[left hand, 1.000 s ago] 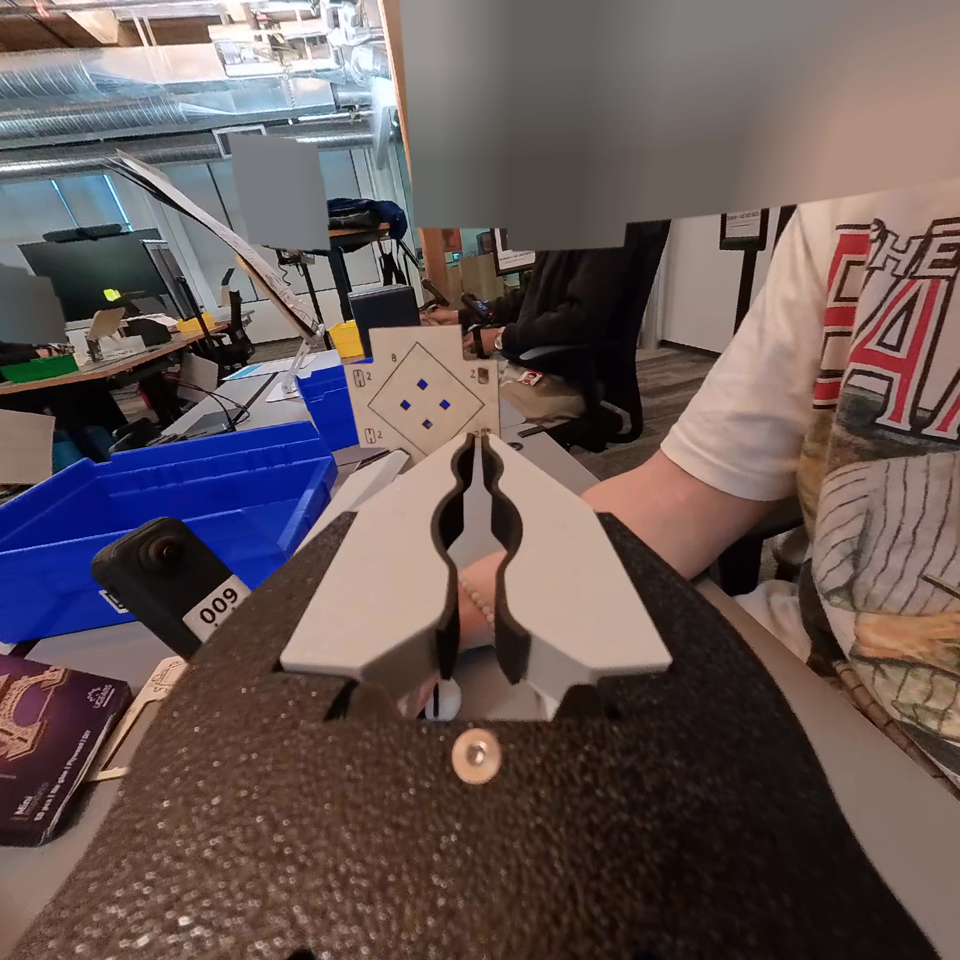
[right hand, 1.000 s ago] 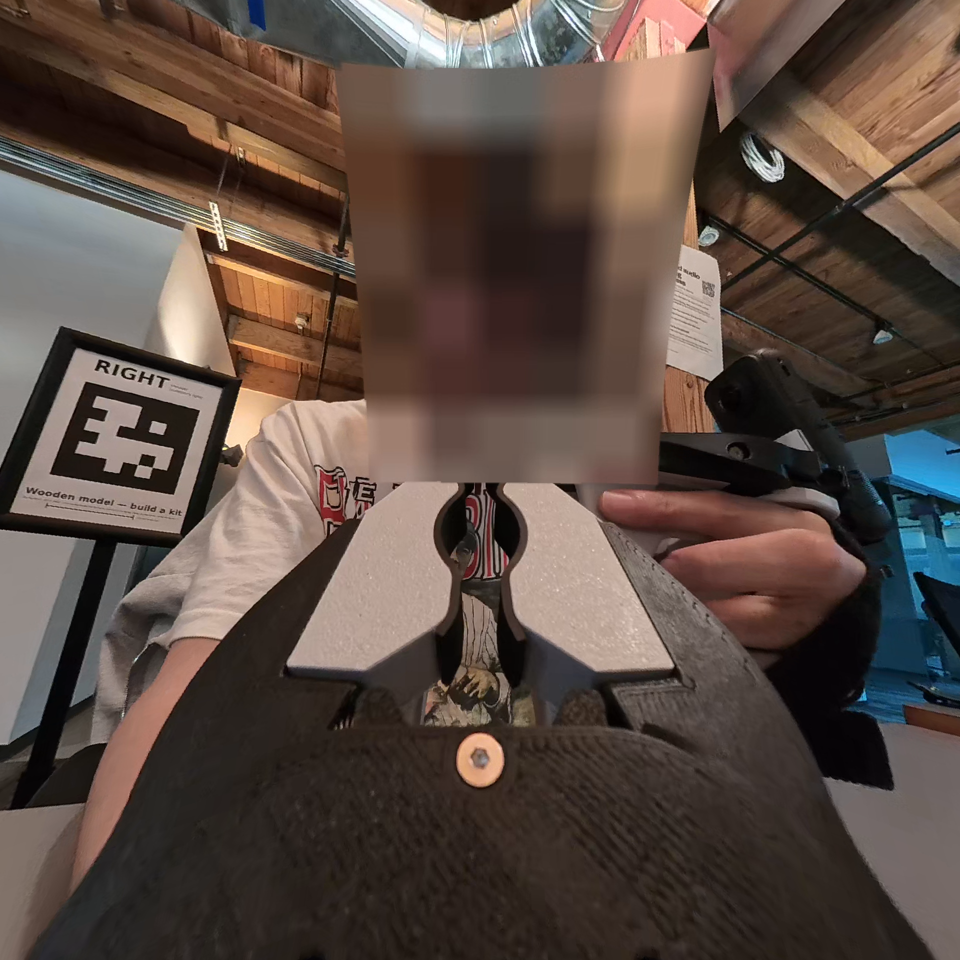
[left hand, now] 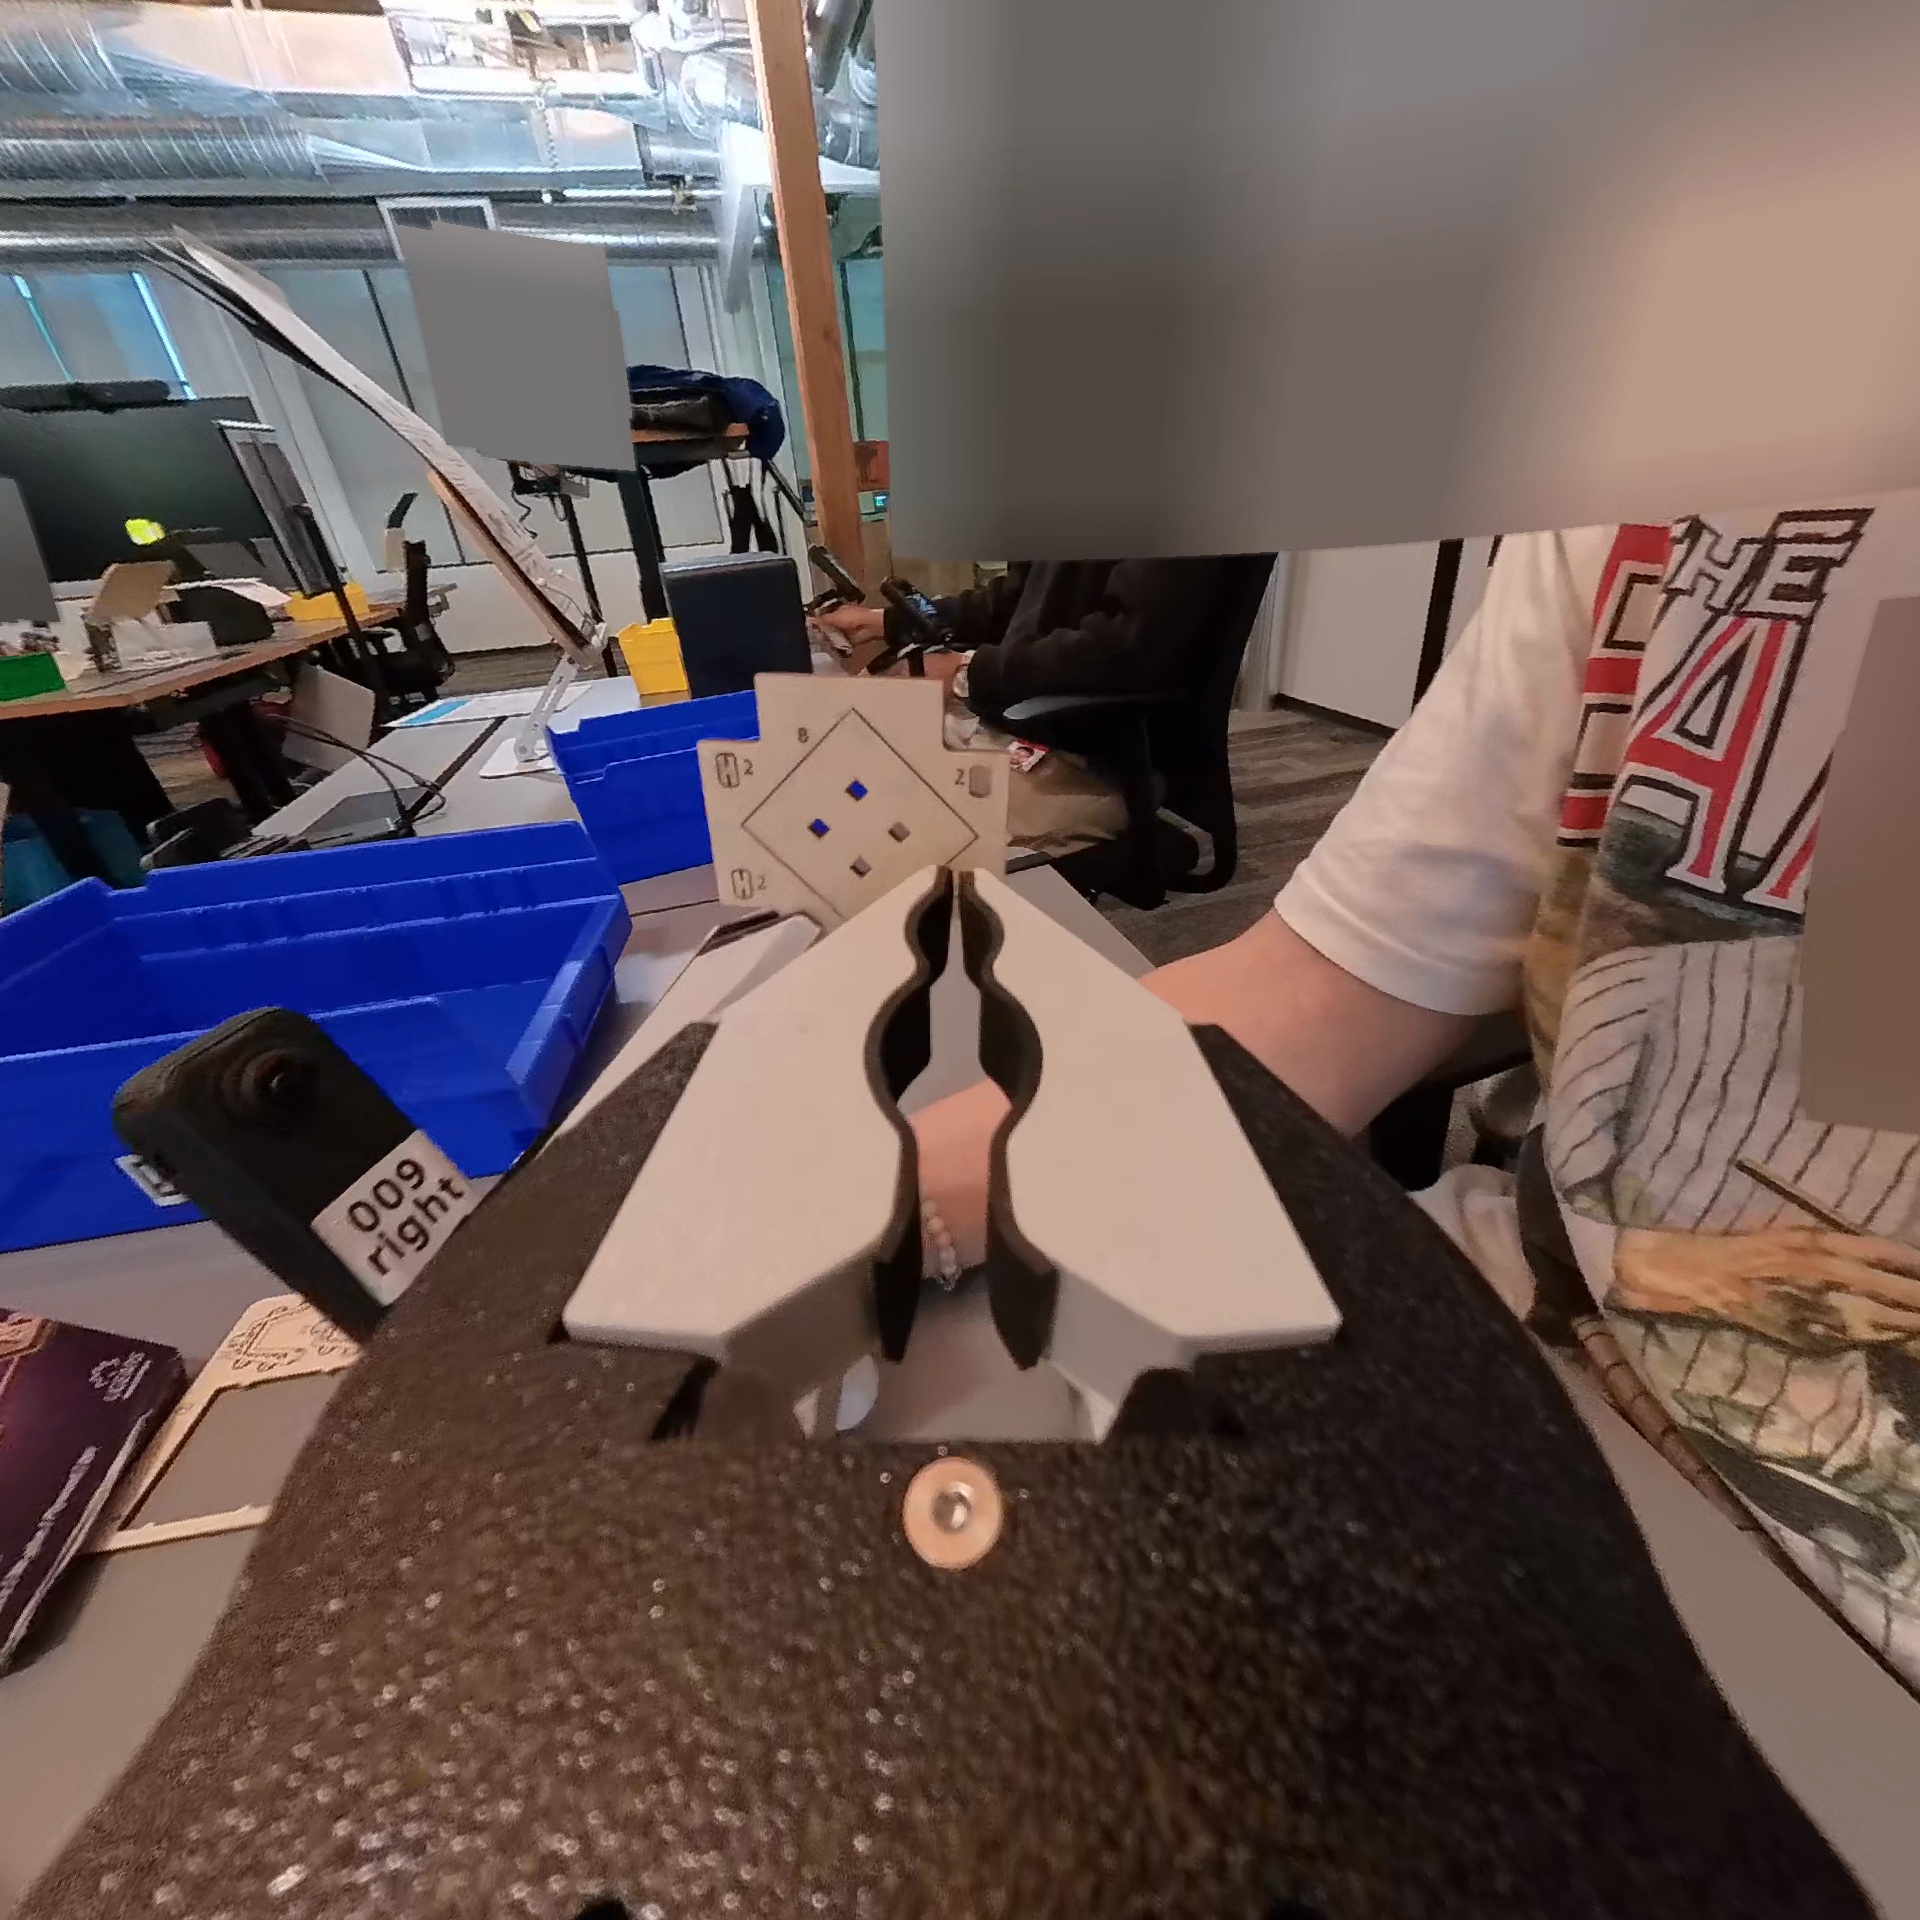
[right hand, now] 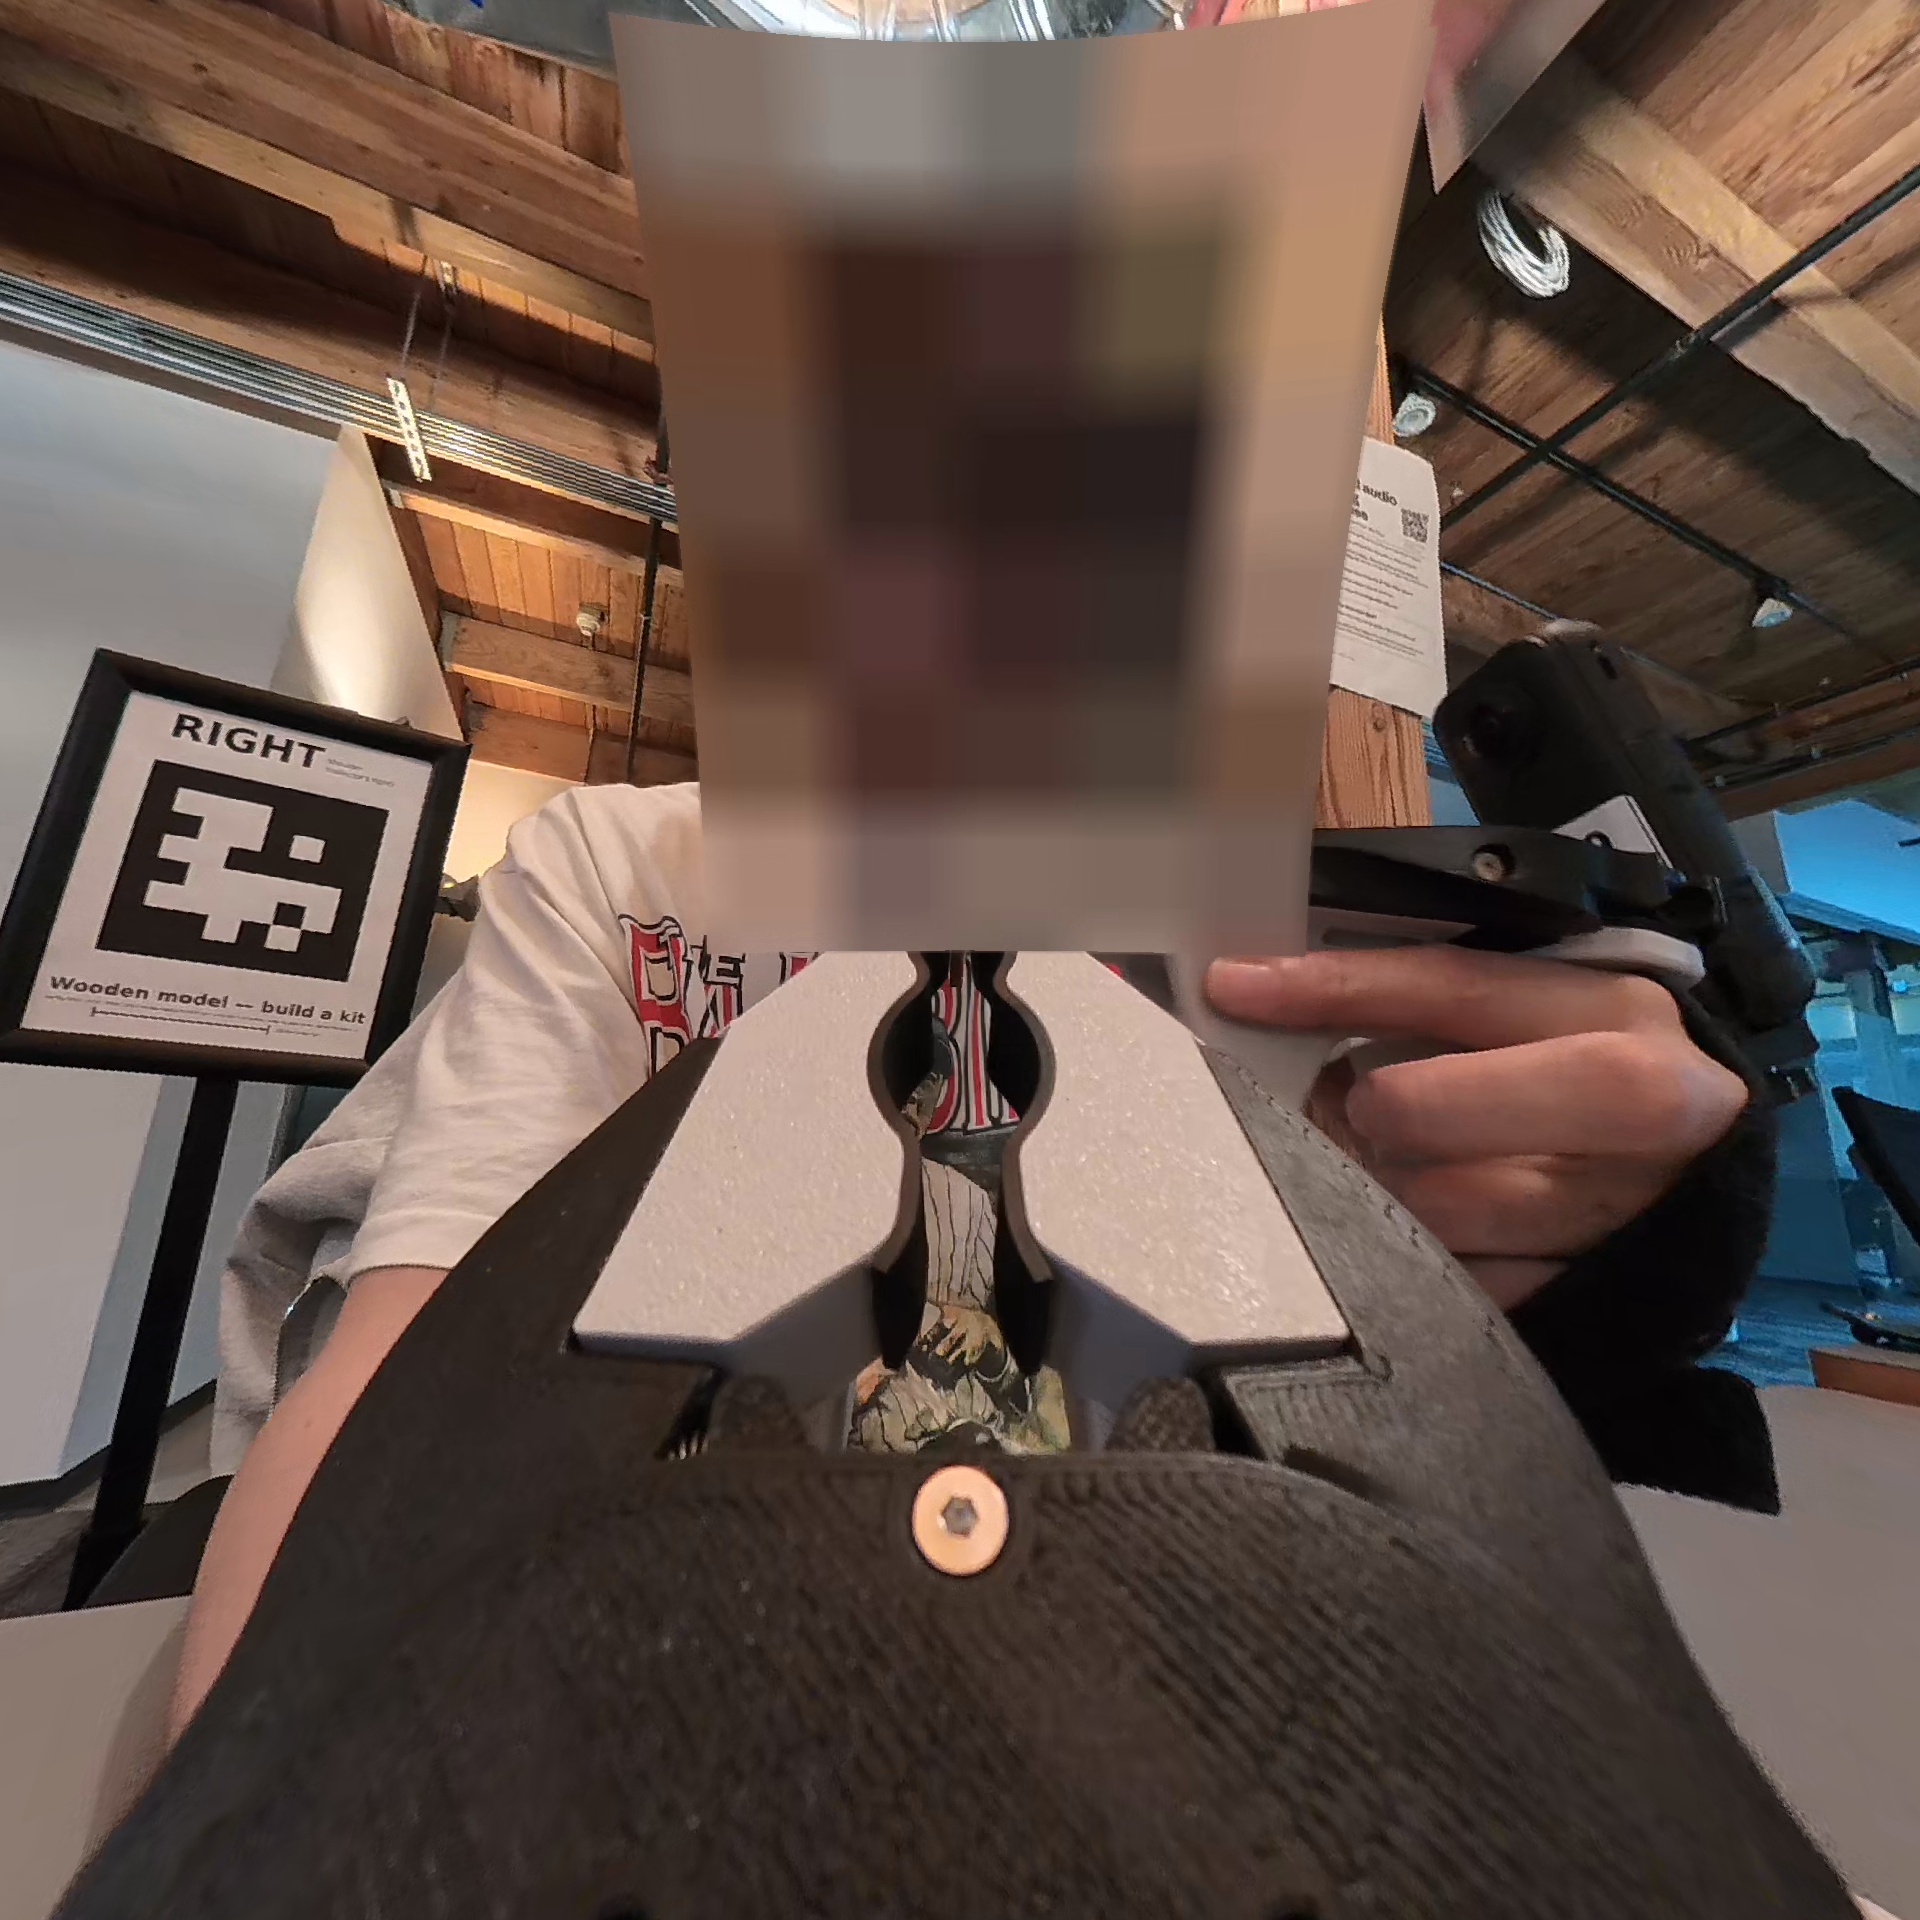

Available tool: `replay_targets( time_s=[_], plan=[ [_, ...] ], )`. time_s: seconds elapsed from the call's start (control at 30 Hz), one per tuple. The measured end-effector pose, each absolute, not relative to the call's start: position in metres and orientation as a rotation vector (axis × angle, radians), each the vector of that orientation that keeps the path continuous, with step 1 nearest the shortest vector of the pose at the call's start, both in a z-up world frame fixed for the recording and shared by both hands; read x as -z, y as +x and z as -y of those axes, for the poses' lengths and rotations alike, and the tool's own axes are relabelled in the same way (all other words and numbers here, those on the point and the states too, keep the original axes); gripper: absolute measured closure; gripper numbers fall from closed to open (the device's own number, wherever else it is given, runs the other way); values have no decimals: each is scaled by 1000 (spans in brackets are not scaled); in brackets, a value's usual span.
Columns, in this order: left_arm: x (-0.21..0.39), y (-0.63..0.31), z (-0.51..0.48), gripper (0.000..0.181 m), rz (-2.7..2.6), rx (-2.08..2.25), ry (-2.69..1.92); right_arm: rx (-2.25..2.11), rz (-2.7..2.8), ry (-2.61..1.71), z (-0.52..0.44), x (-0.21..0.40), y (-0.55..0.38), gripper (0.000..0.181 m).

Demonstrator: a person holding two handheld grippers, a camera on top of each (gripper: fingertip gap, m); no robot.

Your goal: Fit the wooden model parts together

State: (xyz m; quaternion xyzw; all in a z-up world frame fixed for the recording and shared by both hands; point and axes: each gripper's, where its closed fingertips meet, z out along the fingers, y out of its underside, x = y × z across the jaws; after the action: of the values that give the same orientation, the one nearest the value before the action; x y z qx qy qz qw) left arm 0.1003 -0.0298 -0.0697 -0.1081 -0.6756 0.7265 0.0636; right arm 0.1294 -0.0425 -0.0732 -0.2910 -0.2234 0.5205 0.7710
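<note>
- Our left gripper (left hand: 954, 878) pinches a flat wooden sheet (left hand: 854, 798) at its lower edge, fingertips pressed together on it, and holds it upright above the grey table (left hand: 208, 1288).
- The sheet carries an engraved diamond outline with four small square holes inside it, plus stepped notches along its top edge.
- Behind it sit two blue bins (left hand: 312, 966), the nearer one divided into compartments.
- At the lower left, a dark purple booklet (left hand: 62, 1455) lies on the table, with another laser-cut wooden sheet (left hand: 260, 1351) just beside it.
- Our right gripper (right hand: 961, 961) points up at the person's white printed T-shirt (right hand: 582, 997), its fingertips nearly touching and nothing between them.
- In the right wrist view, a hand (right hand: 1475, 1091) grips the left gripper's handle.
- A framed sign (right hand: 229, 862) with a black-and-white marker stands on a post to the left.
</note>
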Motion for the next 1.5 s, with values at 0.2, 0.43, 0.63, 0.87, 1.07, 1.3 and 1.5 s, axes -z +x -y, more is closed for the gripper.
replay_targets(
  time_s=[0.2, 0.43, 0.63, 0.87, 1.07, 1.3, 1.5],
  plan=[
    [70, 94, 29, 181, 2023, -2168, -365, -1137, 485, -637, 41, 74, 129, 181],
    [72, 95, 30, 181, 2022, -2170, -364, -1140, 487, -636, 41, 74, 128, 181],
    [74, 97, 30, 176, 2044, -2177, -363, -1140, 490, -635, 42, 74, 128, 181],
    [76, 95, 32, 180, 2036, -2168, -363, -1142, 493, -633, 42, 74, 128, 181],
    [78, 95, 35, 181, 2050, -2156, -357, -1138, 495, -631, 43, 74, 128, 181],
    [79, 99, 36, 181, 2071, -2206, -284, -1111, 501, -606, 48, 72, 130, 181],
    [84, 107, 24, 181, 2033, -2308, -139, -1105, 495, -619, 50, 73, 131, 180]
  ],
)
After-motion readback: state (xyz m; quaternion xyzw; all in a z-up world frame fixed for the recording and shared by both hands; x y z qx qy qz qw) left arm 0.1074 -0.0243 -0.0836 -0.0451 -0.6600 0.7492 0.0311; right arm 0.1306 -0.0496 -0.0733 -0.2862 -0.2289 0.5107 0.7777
